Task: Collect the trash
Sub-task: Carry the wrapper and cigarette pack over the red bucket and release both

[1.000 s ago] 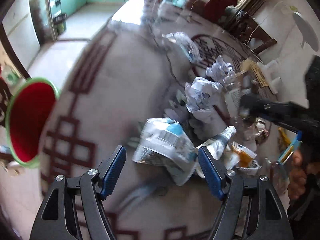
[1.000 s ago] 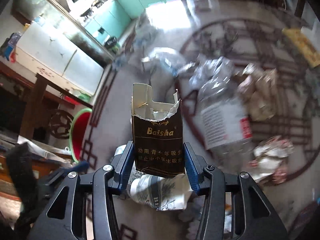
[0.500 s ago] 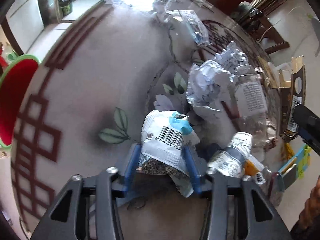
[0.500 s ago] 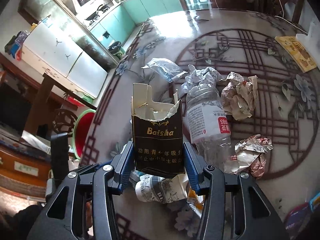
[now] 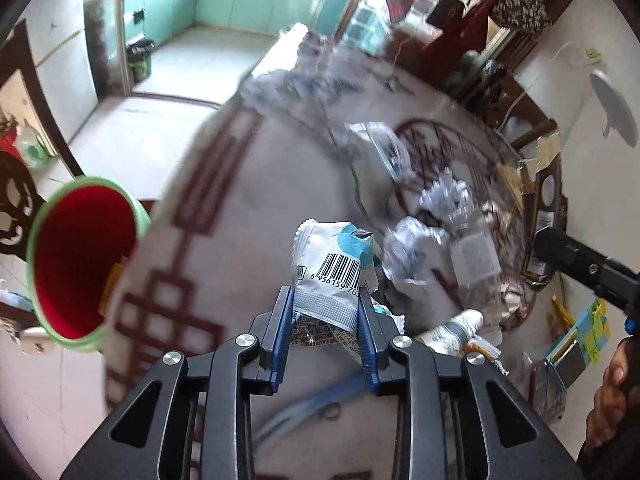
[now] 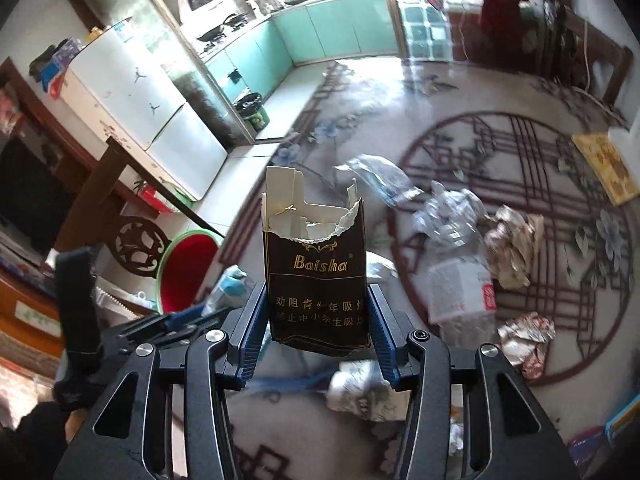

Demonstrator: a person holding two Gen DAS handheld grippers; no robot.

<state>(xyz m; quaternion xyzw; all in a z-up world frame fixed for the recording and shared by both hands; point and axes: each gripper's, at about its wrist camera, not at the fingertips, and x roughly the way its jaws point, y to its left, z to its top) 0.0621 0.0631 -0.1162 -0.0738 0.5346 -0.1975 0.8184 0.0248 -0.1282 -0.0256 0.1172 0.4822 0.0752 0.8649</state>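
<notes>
My left gripper point(image 5: 325, 316) is shut on a white and blue snack wrapper point(image 5: 332, 268) with a barcode, held above the table. My right gripper point(image 6: 316, 320) is shut on a torn brown Baisha cigarette pack point(image 6: 316, 280), held upright above the table. A red bin with a green rim point(image 5: 80, 260) stands beside the table to the left; it also shows in the right wrist view point(image 6: 188, 268). On the table lie crumpled paper point(image 6: 516, 248), a clear plastic bottle point(image 6: 460, 292), a foil wrapper point(image 6: 528, 340) and a clear plastic bag point(image 6: 380, 180).
The round table point(image 5: 260, 200) has a patterned top with dark red lines. A crushed paper cup point(image 6: 360, 388) lies below the right gripper. A yellow booklet point(image 6: 604, 164) lies at the far right. A fridge point(image 6: 132, 92) and a kitchen lie beyond.
My left gripper closed on the snack wrapper and has lifted it off the table. My right gripper kept hold of the cigarette pack and drifted left toward the bin side.
</notes>
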